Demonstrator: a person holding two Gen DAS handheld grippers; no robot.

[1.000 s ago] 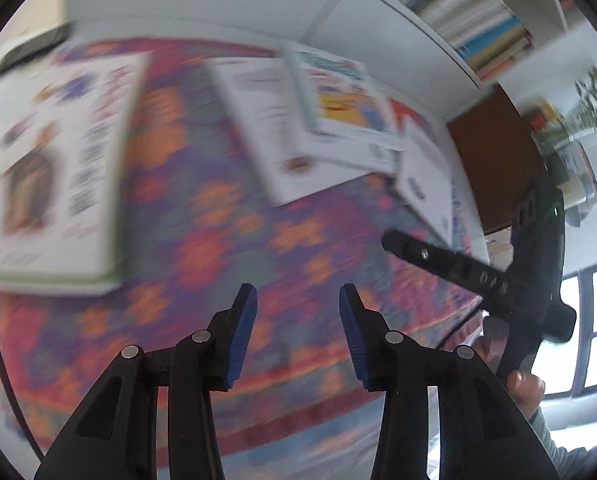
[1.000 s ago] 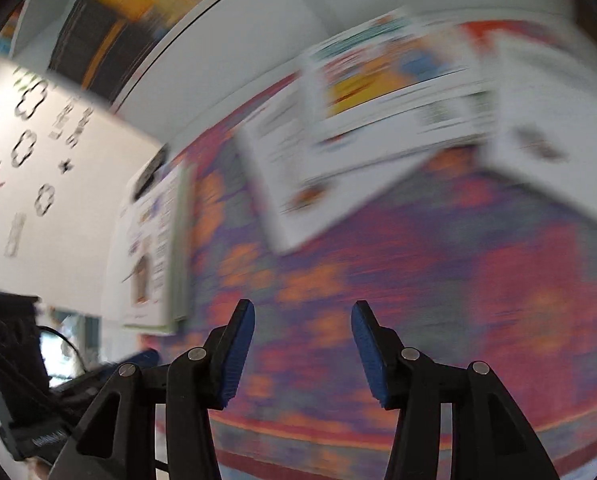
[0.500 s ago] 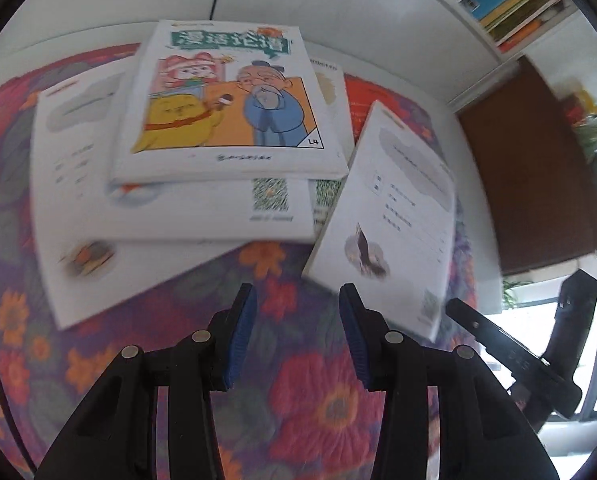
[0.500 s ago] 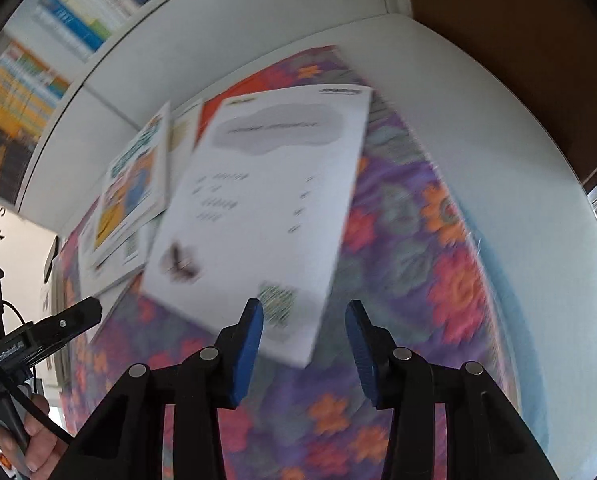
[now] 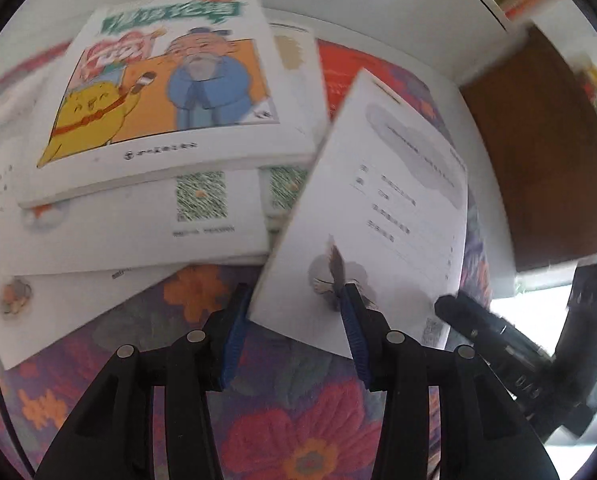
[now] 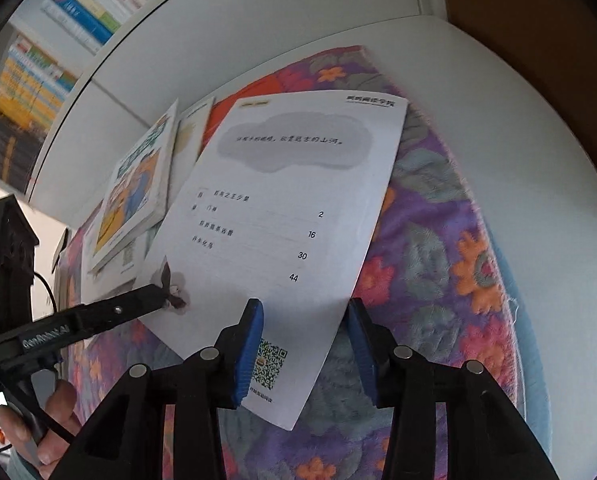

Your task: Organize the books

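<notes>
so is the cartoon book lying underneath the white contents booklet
No, the cartoon book sits on top of the stack beside it, while the white contents booklet leans against that stack's right side.

Your left hand-held gripper (image 5: 294, 312), black with blue pads, fills the bottom of its view, tilted steeply down, jaws apart and pressing on nothing. Your right hand-held gripper (image 6: 304, 326) matches it; its jaws have just widened slightly. At that view's lower left, your left hand (image 6: 52, 426) grips its handle.
</notes>
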